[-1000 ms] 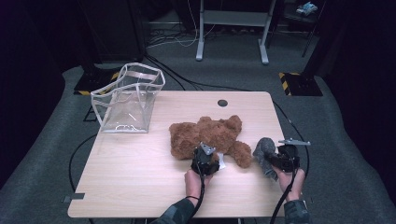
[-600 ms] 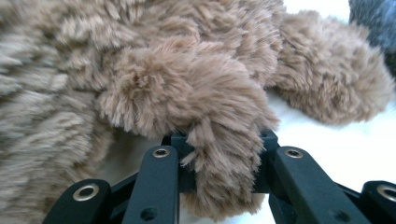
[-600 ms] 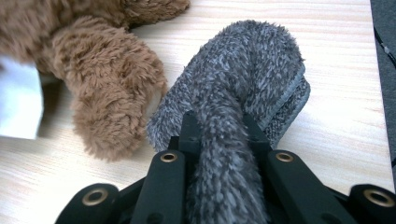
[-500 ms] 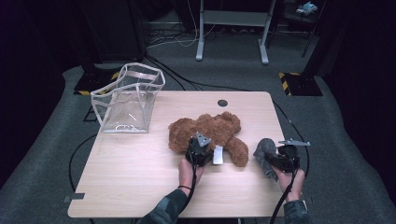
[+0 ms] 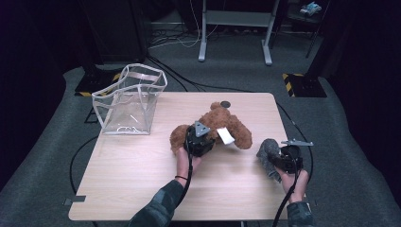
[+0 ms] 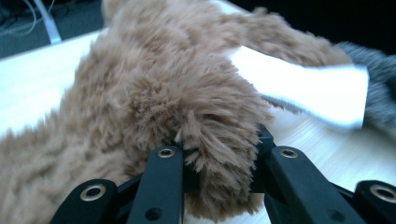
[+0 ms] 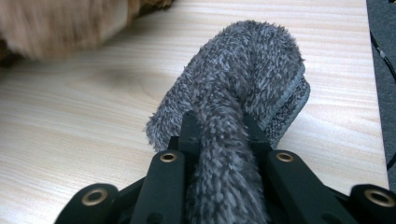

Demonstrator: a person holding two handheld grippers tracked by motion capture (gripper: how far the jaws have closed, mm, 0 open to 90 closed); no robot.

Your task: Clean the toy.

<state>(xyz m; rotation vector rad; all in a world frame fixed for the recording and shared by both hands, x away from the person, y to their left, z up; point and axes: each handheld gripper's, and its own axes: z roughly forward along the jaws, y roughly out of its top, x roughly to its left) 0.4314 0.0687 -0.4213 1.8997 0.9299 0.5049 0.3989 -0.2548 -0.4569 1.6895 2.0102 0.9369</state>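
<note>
A brown plush teddy bear [image 5: 239, 133] with a white tag [image 5: 225, 136] is partly raised off the wooden table [image 5: 137, 175] at its middle. My left gripper [image 5: 201, 135] is shut on a tuft of the bear's fur [image 6: 205, 107]; its jaws have just been closing on it. In the left gripper view the left gripper [image 6: 222, 145] pinches that fur, and the tag [image 6: 308, 88] hangs to the right. At the table's right edge, my right gripper [image 5: 277, 158] is shut on a grey fuzzy cloth [image 5: 267, 152]. The cloth [image 7: 243, 65] folds over the right gripper [image 7: 219, 126].
A clear plastic bag [image 5: 130, 99] with a pale rim stands upright at the table's far left corner. A small black round cap [image 5: 225, 104] sits in the tabletop behind the bear. Cables run across the grey carpet around the table.
My left gripper has risen and moved away from the person with the bear in it. The bear, flat before, is bunched up and lifted, and its white tag has turned into sight. The right gripper has stayed put.
</note>
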